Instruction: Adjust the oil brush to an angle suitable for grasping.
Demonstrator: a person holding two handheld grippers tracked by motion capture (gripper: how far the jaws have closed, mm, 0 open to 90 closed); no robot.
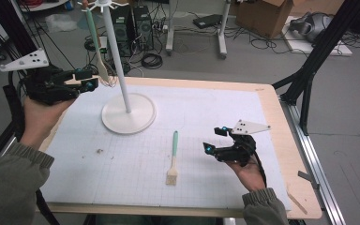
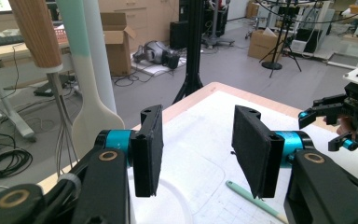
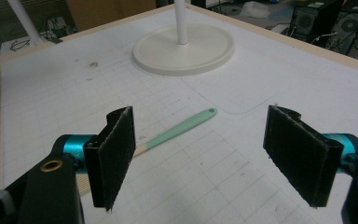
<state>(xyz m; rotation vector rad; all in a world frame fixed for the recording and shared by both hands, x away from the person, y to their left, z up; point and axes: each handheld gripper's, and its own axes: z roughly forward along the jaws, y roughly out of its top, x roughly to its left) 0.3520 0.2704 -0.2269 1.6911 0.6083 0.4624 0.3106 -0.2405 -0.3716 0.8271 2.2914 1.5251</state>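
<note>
With my left gripper (image 1: 90,79) open beside the hung spatula (image 1: 96,47), my right gripper (image 1: 215,139), fingers wide and empty, must next grasp the brush (image 1: 173,157) at centre frame.

1. Table (image 1: 281,122): pale wood rim, its top covered by a white grid mat (image 1: 206,112).
2. Crumbs (image 1: 99,151): a small speck cluster on the mat's left part.
3. Wood strip (image 1: 296,202): lies on the table's bare right front corner.
4. Box (image 1: 262,16): cardboard, open, on the floor beyond the table.
5. Headset (image 1: 309,26): grey, just right of the box.
6. Towers (image 1: 136,23): two dark computer cases on the floor, cables (image 1: 151,60) coiled beside them.
7. Black strut (image 1: 318,51): slants down to the table's right edge.
</note>
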